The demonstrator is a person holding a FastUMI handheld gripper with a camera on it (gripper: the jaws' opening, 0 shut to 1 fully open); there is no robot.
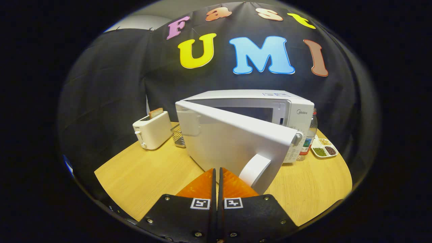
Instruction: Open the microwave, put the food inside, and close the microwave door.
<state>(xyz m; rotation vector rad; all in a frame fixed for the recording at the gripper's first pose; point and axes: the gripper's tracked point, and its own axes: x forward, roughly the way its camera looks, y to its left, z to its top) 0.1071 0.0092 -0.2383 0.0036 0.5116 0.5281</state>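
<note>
fingers (216, 180) sit pressed together with nothing between them, just before the microwave door (233, 141), probably to push it. door hangs partly open off the microwave (290, 104); i cannot tell where the food is.

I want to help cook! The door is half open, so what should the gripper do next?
Probably push the microwave door wider, since it swings only partway and blocks the opening. The gripper has its jaws closed with nothing between them, just left of the door's handle, so no food can go in yet.
</note>
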